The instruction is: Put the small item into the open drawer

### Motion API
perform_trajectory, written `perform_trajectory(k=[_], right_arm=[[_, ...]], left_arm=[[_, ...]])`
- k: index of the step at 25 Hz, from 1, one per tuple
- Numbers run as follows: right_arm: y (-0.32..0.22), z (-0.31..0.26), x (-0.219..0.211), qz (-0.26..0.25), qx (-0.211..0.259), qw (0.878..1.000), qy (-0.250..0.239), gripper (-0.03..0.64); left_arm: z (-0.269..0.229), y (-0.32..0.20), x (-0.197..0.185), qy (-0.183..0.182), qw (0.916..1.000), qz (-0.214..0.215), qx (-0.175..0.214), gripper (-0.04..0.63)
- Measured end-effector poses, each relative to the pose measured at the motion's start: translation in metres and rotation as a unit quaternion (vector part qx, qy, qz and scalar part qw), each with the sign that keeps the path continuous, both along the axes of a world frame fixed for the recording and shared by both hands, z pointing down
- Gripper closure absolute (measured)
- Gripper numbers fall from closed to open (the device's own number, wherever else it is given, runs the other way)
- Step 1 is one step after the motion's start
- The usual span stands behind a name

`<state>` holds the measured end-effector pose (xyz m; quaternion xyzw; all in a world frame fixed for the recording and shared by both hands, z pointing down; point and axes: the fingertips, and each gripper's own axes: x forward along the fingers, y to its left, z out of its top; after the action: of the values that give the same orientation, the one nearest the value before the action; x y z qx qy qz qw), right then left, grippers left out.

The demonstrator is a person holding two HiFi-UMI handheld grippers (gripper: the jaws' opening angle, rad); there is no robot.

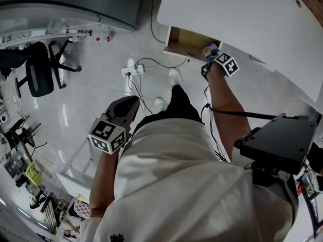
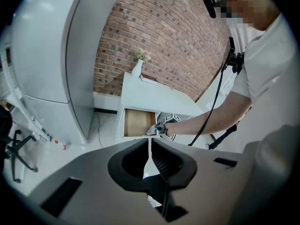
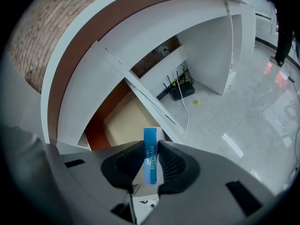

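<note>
One small box (image 3: 150, 159), blue edge reading "HYNAUT", pinched in right tongs (image 3: 150, 146) above open drawer (image 3: 121, 123); left tongs (image 2: 150, 148) pressed together.

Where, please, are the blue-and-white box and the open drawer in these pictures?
blue-and-white box (image 3: 150, 157): right gripper view, on its blue edge.
open drawer (image 3: 123, 124): right gripper view, on its bare floor.

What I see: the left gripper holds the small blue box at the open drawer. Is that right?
Wrong gripper: the right gripper holds the small blue box at the open drawer, as the right gripper view shows.
</note>
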<state>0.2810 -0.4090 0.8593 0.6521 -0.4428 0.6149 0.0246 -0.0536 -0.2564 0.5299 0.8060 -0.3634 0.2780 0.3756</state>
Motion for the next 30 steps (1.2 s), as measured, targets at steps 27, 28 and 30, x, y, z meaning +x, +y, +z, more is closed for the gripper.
perform_trajectory(k=[27,28,30], right_arm=[[0.019,-0.022,0.004,0.006,0.013,1.0,0.006,0.46],[0.022,-0.026,0.004,0.003,0.015,1.0,0.007,0.457],[0.029,-0.035,0.004,-0.005,0.021,1.0,0.011,0.457]], left_arm=[[-0.004,0.013,-0.014,0.023,0.9995,0.005,0.023,0.56],[-0.005,0.016,-0.015,0.025,0.9993,0.007,0.026,0.56],[-0.008,0.021,-0.016,0.03,0.999,0.011,0.032,0.56]])
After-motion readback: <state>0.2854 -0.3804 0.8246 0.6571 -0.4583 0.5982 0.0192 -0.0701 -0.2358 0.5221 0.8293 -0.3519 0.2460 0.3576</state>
